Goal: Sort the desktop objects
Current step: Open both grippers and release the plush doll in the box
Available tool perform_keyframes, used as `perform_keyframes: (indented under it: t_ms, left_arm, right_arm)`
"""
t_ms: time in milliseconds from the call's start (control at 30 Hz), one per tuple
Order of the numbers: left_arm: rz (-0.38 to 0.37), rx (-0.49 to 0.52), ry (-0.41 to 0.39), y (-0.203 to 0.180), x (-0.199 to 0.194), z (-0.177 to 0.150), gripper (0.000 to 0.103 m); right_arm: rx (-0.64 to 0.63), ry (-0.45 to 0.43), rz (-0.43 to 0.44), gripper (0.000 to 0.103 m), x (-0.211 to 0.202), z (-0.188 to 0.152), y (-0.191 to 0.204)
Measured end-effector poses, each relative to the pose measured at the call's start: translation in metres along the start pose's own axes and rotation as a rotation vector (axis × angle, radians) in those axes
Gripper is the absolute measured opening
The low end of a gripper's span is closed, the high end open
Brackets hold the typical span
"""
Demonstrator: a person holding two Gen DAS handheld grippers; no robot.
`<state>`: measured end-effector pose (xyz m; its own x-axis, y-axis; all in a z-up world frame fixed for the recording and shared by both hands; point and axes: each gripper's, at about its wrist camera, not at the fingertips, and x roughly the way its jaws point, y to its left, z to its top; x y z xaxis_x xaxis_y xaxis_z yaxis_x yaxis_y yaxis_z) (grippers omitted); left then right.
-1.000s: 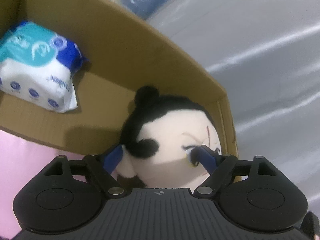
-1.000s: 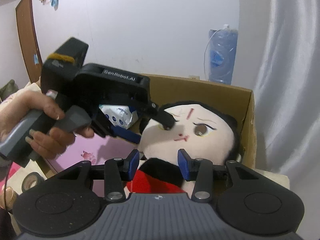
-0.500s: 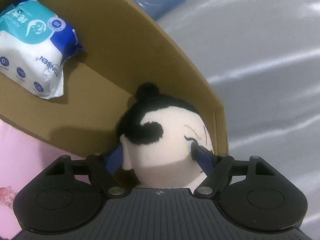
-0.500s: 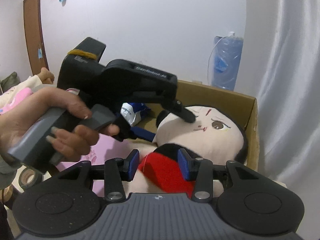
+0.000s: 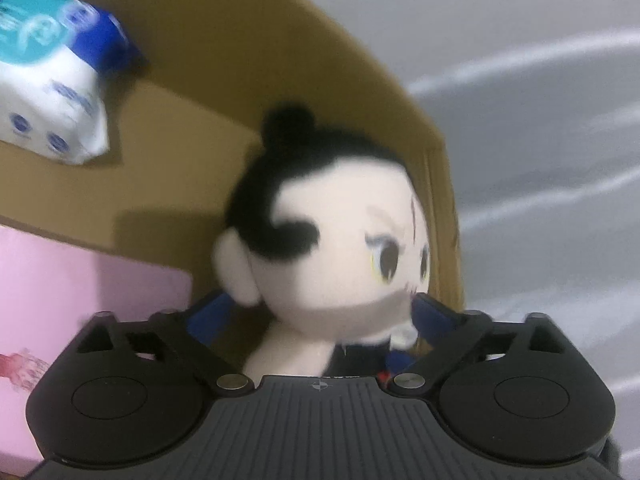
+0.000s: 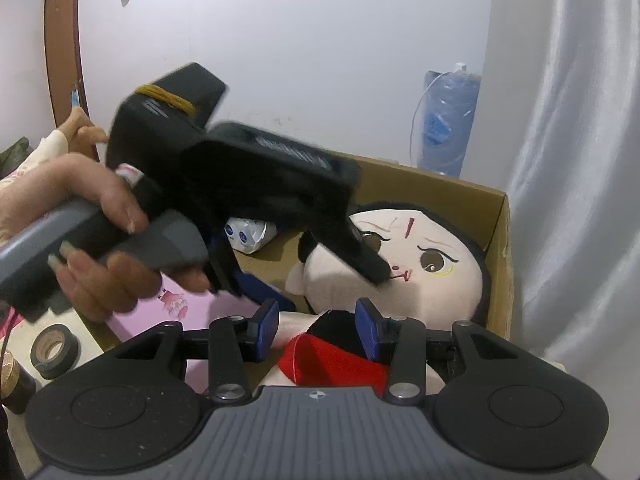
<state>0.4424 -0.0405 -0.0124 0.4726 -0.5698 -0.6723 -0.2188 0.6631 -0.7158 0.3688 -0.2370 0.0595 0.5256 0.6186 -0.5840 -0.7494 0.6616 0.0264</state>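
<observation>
plush doll [image 6: 404, 264] lying in the cardboard box [image 6: 498, 240], 2 grippers on it.

left of the doll, outside the box: tape roll [image 6: 54, 346] and pink sheet [image 5: 80, 292]; wipes pack [image 5: 52, 92] lies in the box, left of the doll's head and apart from it. left gripper [image 5: 320, 316] straddles the head, jaws just opened wide, pads clear of the plush: released. right gripper [image 6: 316, 326] clenched on the doll's red collar and neck. judgement: doll is light, soft, compressible, not fragile; the narrow neck gives a firmer hold than the round head. box wall stands just right of the head and could hinder seating.
</observation>
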Motion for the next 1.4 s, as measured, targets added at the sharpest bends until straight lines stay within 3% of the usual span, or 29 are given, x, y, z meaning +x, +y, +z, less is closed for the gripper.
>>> perform_keyframes:
  t_ms: [33, 67, 167, 367, 467, 567, 700, 767, 867, 1000, 1100, 1267, 1400]
  left_arm:
    - [0.001, 0.002, 0.016, -0.003, 0.006, -0.001, 0.089]
    - [-0.011, 0.008, 0.005, -0.007, 0.009, -0.002, 0.074]
    - [0.035, 0.057, -0.038, -0.023, 0.014, -0.007, 0.071]
    - [0.027, 0.015, -0.147, -0.022, 0.006, -0.009, 0.068]
    - [0.044, 0.025, -0.119, -0.026, 0.014, -0.011, 0.069]
    - [0.06, 0.02, -0.089, -0.03, 0.019, -0.013, 0.073]
    - [0.078, 0.052, -0.112, -0.038, 0.018, -0.02, 0.074]
    - [0.098, 0.081, -0.111, -0.044, 0.017, -0.025, 0.067]
    - [0.125, 0.115, -0.094, -0.052, 0.021, -0.028, 0.064]
    - [0.117, 0.037, -0.058, -0.055, 0.036, -0.025, 0.074]
    - [0.152, 0.086, -0.095, -0.067, 0.04, -0.031, 0.067]
    - [0.128, 0.087, -0.223, -0.072, 0.032, -0.044, 0.058]
    - [0.14, 0.078, -0.224, -0.078, 0.041, -0.045, 0.057]
  right_arm:
    - [-0.002, 0.001, -0.001, 0.046, 0.0, 0.0, 0.001]
    - [-0.005, 0.005, -0.005, 0.046, 0.0, 0.0, 0.001]
    - [-0.011, 0.008, -0.009, 0.046, 0.0, 0.0, 0.002]
    - [0.028, 0.019, -0.034, 0.046, 0.0, 0.001, 0.001]
    - [0.075, 0.042, -0.074, 0.042, 0.003, 0.004, -0.003]
    - [0.097, 0.092, -0.129, 0.029, 0.011, 0.009, -0.008]
    - [0.096, 0.142, -0.128, 0.028, 0.018, 0.013, -0.012]
    - [0.104, 0.156, -0.129, 0.028, 0.018, 0.014, -0.014]
    - [0.09, 0.168, -0.145, 0.028, 0.021, 0.013, -0.012]
    - [0.062, 0.171, -0.179, 0.029, 0.023, 0.011, -0.007]
    - [0.066, 0.161, -0.181, 0.029, 0.021, 0.01, -0.009]
    - [0.054, 0.141, -0.205, 0.029, 0.022, 0.014, -0.008]
    - [0.035, 0.157, -0.222, 0.029, 0.025, 0.013, -0.004]
